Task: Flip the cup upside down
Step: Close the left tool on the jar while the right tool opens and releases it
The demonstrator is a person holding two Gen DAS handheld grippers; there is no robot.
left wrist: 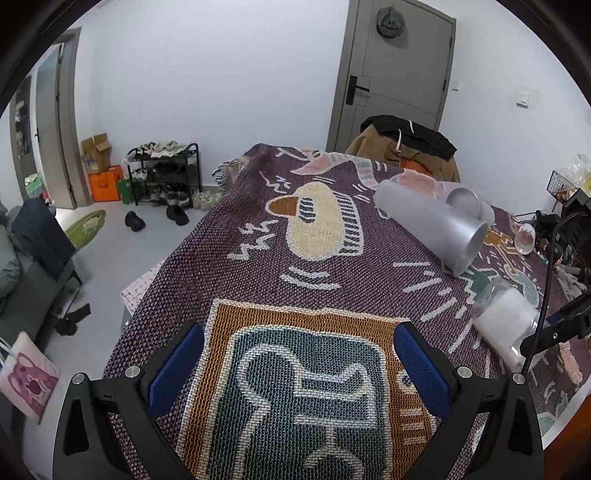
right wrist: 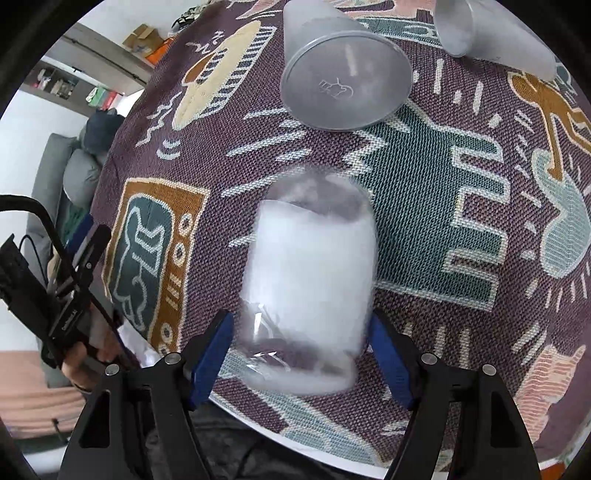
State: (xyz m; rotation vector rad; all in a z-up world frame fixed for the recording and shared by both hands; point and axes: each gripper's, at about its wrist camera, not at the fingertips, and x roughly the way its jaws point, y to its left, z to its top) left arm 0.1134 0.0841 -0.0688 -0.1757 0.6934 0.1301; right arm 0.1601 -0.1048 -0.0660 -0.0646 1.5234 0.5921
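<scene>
Surface: table w/ woven purple cloth (left wrist: 236, 266), cartoon figures in teal, orange, cream; covers nearly all of both views.

Room: white walls; grey door (left wrist: 399, 70) at 1 o'clock in left wrist view; shoe rack (left wrist: 164, 173) at 10 o'clock, orange boxes beside it; sofa at 9; brown jacket over chair (left wrist: 410, 147) behind table's far end.

On cloth: frosted cup (right wrist: 343, 77) lying on its side at 12 o'clock in right wrist view, mouth toward camera; 2nd frosted cup (right wrist: 484, 29) also on its side at 1 o'clock, just beside the first.

Task item: clear cup (right wrist: 310, 288) w/ white frosted band, centre-bottom of right wrist view, between the right gripper's blue pads (right wrist: 212, 358). Seen from left wrist view at 4 o'clock.

Right gripper (right wrist: 301, 360): angled steeply down over near table edge, fingers either side of clear cup, pressed on its lower walls.

Left gripper (left wrist: 299, 365): low over near end of cloth, fingers wide apart, nothing between them.

Hard to read: clear cup motion-blurred, so can't tell which end is up or if it touches cloth. Person's hand (right wrist: 79, 363) partly cut off at 8 o'clock.
</scene>
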